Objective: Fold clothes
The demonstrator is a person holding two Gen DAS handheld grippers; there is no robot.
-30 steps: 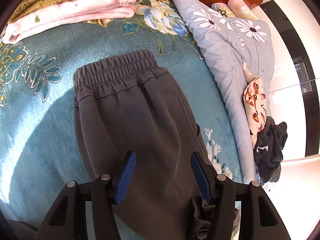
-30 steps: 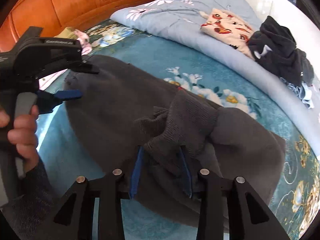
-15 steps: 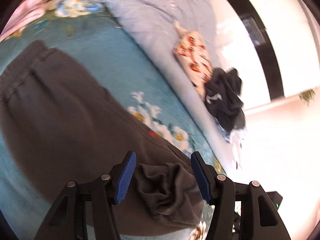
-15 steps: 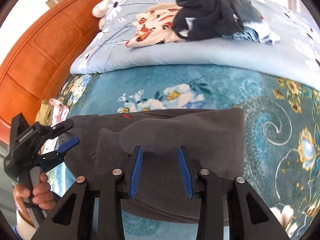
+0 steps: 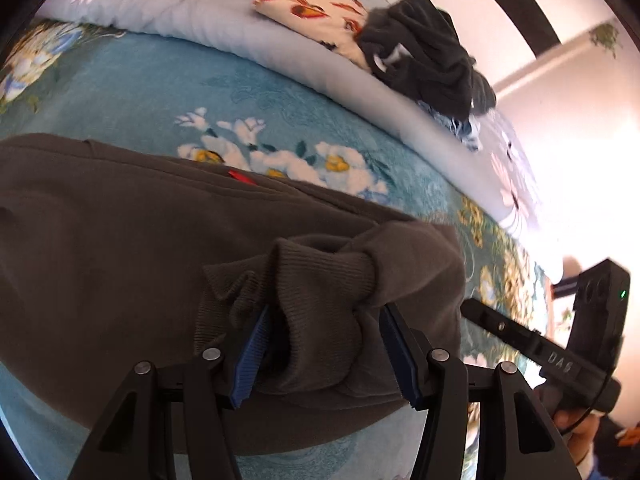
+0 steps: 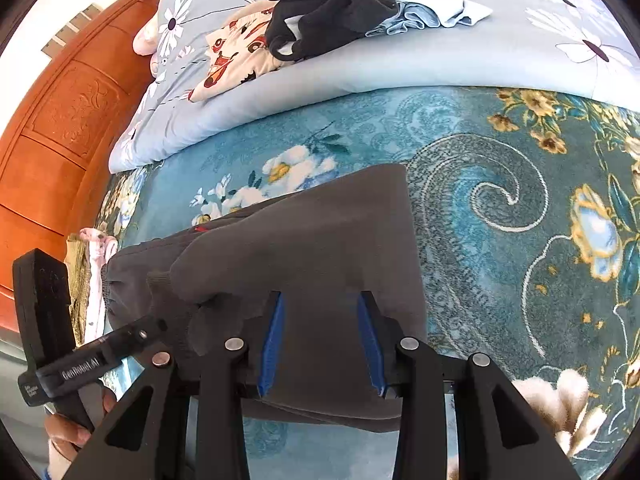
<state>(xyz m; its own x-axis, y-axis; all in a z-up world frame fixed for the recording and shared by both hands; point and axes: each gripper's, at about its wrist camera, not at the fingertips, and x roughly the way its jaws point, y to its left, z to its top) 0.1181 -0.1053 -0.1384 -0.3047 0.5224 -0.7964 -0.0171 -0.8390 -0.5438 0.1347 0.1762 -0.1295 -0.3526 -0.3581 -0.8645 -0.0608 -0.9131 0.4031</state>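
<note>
Dark grey sweatpants [image 5: 120, 248] lie folded on the teal floral blanket [image 6: 500, 208]. The left gripper [image 5: 324, 344] has its jaws pinching the bunched ribbed cuff [image 5: 320, 280]. The right gripper [image 6: 320, 336] has folded cloth between its blue pads, jaws partly spread; whether they press it I cannot tell. Farther off, a pale blue quilt [image 6: 400, 64] carries a heap of dark clothes [image 6: 328, 0].

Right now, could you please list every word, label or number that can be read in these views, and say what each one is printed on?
"GenRobot.AI": on the side of the left hand-held gripper, seen from the right wrist.
"DAS": raised letters on the right hand-held gripper, seen from the left wrist.
Small white print on the left hand-held gripper's end: too small to read.
Red tab on the grey trousers: no legible text.
</note>
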